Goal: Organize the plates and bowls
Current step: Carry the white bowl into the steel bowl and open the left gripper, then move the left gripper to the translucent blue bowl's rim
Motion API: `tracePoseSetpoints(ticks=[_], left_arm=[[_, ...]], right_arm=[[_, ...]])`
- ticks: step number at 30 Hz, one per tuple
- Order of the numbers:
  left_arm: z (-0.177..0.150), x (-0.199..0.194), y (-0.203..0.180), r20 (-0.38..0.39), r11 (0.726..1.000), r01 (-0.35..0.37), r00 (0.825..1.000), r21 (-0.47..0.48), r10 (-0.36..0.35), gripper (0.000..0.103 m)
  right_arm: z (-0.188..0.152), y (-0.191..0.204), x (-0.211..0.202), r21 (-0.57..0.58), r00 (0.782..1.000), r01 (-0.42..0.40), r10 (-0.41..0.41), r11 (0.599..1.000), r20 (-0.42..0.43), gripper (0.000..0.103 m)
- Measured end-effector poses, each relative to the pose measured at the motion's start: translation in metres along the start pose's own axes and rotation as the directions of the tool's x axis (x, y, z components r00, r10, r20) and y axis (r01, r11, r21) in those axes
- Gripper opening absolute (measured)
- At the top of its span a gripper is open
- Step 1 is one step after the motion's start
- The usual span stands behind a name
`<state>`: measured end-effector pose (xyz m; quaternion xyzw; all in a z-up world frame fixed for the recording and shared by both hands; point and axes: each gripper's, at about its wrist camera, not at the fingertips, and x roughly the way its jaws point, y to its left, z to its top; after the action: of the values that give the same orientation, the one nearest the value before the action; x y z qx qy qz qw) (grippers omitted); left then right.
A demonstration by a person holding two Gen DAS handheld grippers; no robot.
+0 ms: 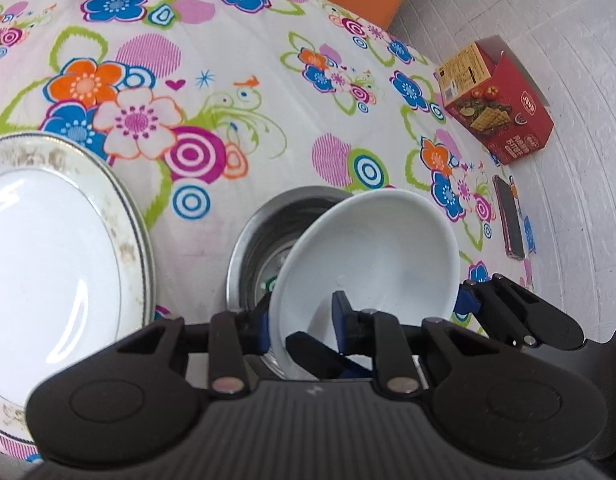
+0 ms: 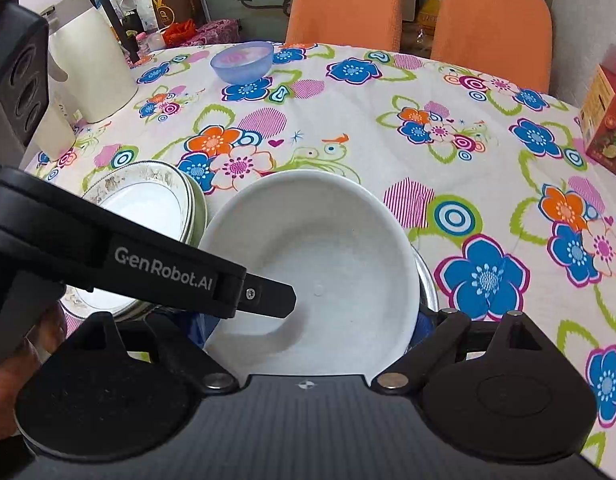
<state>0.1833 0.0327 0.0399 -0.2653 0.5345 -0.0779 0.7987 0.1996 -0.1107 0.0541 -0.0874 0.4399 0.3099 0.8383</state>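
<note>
**White bowl going into the steel bowl**

Flowered cloth covers the worktop (image 2: 347,120), with two orange chairs behind it at the top of the right wrist view. At lower centre of both views a white bowl (image 1: 371,256) sits tilted in a steel bowl (image 1: 260,236). The left tongs (image 1: 304,320) are clamped on its near rim, one finger inside and one outside. The right tongs (image 2: 311,332) stand wide apart on either side of the bowl, gripping nothing. A stack of gilt-edged plates (image 1: 48,248) lies just beside, at lower left. A blue bowl (image 2: 242,61) sits well apart at the upper left, a red box (image 1: 495,104) and a phone (image 1: 509,216) at the right.

Nesting seems to be in hand. Next, I judge, the white bowl needs levelling and releasing; then the blue bowl awaits.
</note>
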Motion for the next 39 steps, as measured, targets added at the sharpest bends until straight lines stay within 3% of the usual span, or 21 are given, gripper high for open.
tracePoseSetpoints(ticks=[8,10,12,20,25,31,39], left_arm=[[-0.006,0.006,0.000,-0.006,1.000,-0.010,1.000,-0.004,0.010,0.025],[-0.005,0.004,-0.001,0.009,1.000,-0.028,1.000,0.007,0.028,0.038],[-0.003,0.001,-0.001,0.016,1.000,0.001,1.000,0.013,-0.001,0.059],[0.003,-0.027,-0.002,0.098,0.997,0.029,0.995,0.071,-0.036,0.060],[0.017,-0.051,0.019,0.156,0.997,0.012,0.988,0.072,-0.023,0.063],[0.053,-0.072,0.087,0.227,0.996,-0.074,0.970,-0.057,0.085,0.064],[0.125,-0.089,0.166,0.286,0.969,-0.125,0.940,-0.214,0.184,0.064]], right_arm=[[-0.017,-0.008,-0.001,0.057,1.000,-0.016,0.016,0.998,0.007,0.078],[-0.018,-0.011,-0.003,0.070,1.000,0.002,-0.003,0.998,0.014,0.078],[-0.019,-0.015,-0.007,0.079,0.999,0.014,-0.016,0.997,0.028,0.078],[-0.016,-0.033,-0.019,0.132,0.994,0.045,-0.058,0.990,0.097,0.078],[-0.006,-0.040,-0.024,0.164,0.989,0.023,-0.047,0.986,0.142,0.078],[0.029,-0.032,-0.003,0.157,0.986,-0.031,0.004,0.987,0.165,0.079],[0.107,0.005,0.060,0.077,0.985,-0.120,0.109,0.990,0.137,0.079]])
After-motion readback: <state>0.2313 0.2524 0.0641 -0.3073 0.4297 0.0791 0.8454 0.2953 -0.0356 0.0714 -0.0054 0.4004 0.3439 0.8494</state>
